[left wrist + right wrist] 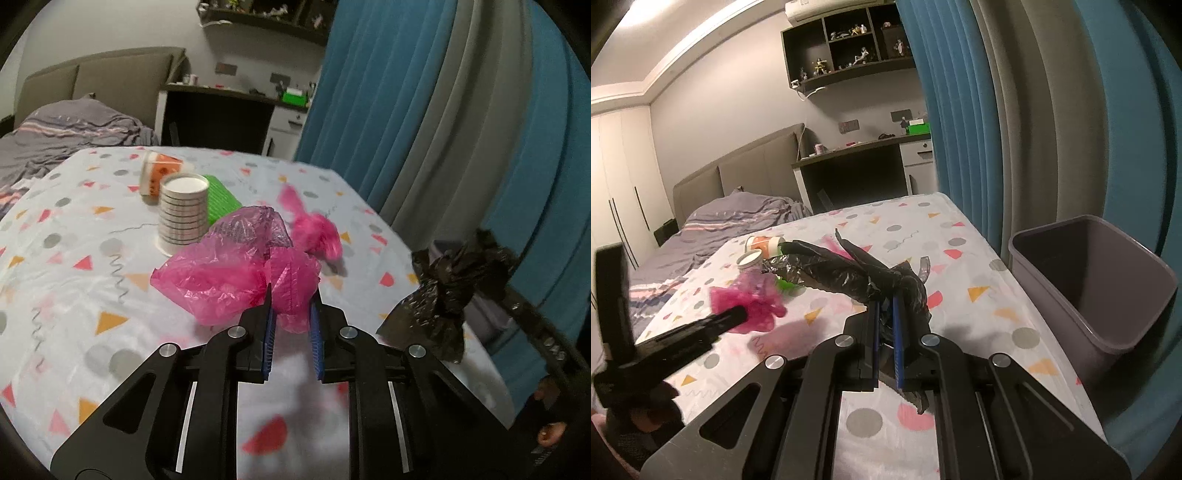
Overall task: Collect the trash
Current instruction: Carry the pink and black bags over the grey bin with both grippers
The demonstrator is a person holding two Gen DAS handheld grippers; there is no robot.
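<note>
Right gripper (885,295) clamps the black bag (849,271) left of the bin (1086,280) (next: carry over, release); left gripper (291,295) pinches the pink bag (229,273).

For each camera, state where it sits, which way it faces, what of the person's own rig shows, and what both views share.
Left wrist: rides the left gripper, facing across the table toward the desk; its jaws pinch a pink bag; the right gripper's black bag shows at right.
Right wrist: rides the right gripper, same heading; its jaws clamp that black bag; the grey bin stands right.
Shared: table, both bags, paper cups.
</note>
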